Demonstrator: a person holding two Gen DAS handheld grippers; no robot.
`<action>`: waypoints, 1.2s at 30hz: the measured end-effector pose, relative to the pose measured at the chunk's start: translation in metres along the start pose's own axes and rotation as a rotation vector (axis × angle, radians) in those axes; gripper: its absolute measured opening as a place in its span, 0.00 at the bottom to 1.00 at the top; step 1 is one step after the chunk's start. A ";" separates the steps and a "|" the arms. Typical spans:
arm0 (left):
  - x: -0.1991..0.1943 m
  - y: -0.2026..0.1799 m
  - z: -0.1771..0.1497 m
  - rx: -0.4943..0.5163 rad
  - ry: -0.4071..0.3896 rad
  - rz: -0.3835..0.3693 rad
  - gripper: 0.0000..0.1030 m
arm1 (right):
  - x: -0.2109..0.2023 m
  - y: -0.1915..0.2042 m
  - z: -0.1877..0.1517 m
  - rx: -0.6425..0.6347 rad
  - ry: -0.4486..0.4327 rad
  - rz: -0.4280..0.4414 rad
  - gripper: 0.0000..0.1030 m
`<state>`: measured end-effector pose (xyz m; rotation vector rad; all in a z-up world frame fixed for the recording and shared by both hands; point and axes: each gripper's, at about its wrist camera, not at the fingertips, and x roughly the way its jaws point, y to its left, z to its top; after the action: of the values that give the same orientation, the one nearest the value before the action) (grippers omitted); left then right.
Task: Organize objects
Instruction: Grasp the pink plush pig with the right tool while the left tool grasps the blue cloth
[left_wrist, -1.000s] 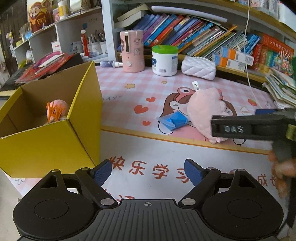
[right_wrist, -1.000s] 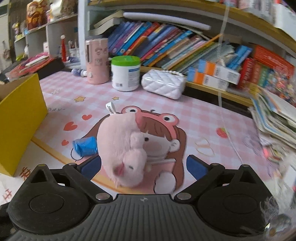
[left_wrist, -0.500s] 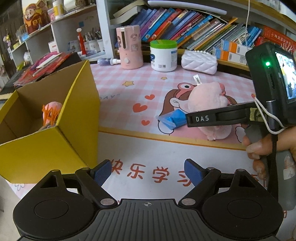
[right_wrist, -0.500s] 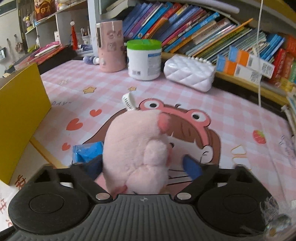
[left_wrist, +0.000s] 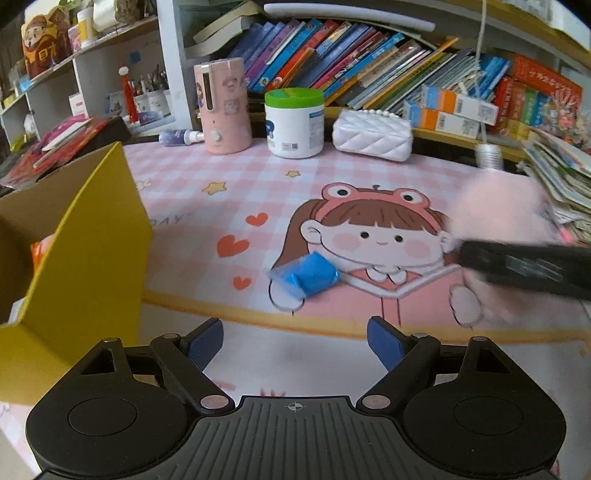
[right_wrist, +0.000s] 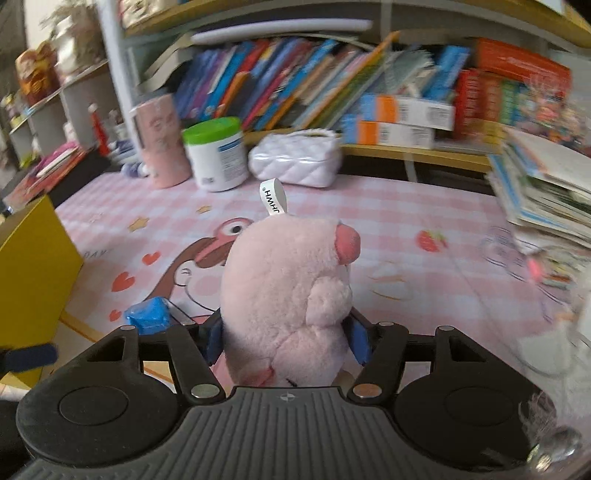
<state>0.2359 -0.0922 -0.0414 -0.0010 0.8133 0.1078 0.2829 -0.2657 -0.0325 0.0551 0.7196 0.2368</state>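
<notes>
My right gripper (right_wrist: 286, 341) is shut on a pink plush toy (right_wrist: 288, 291) with a white tag and holds it off the mat. In the left wrist view the plush (left_wrist: 502, 210) is a pink blur at the right above the right gripper's black finger (left_wrist: 524, 267). My left gripper (left_wrist: 295, 345) is open and empty, low over the mat. A small blue packet (left_wrist: 308, 275) lies on the mat just ahead of it; it also shows in the right wrist view (right_wrist: 147, 314). A yellow cardboard box (left_wrist: 88, 258) stands at the left, with an orange-and-pink toy (left_wrist: 38, 251) inside.
A pink cartoon mat (left_wrist: 258, 192) covers the table. At the back stand a pink dispenser (left_wrist: 223, 105), a white tub with a green lid (left_wrist: 295, 122) and a white quilted purse (left_wrist: 371, 134). Bookshelves rise behind. A stack of booklets (left_wrist: 557, 177) lies at the right.
My right gripper has closed on the pink plush and lifted it up and to the right, off the mat. My left gripper has moved forward towards the blue packet.
</notes>
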 end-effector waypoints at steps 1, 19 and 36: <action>0.007 -0.001 0.004 -0.008 0.000 0.004 0.84 | -0.006 -0.003 -0.002 0.010 -0.002 -0.006 0.60; 0.069 -0.012 0.024 -0.050 -0.010 0.073 0.54 | -0.037 -0.006 -0.031 -0.042 0.052 -0.021 0.60; -0.002 0.000 0.002 -0.070 -0.055 -0.056 0.44 | -0.070 -0.004 -0.048 0.004 0.039 -0.130 0.60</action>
<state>0.2357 -0.0921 -0.0383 -0.0862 0.7539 0.0830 0.2012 -0.2870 -0.0236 0.0072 0.7598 0.1124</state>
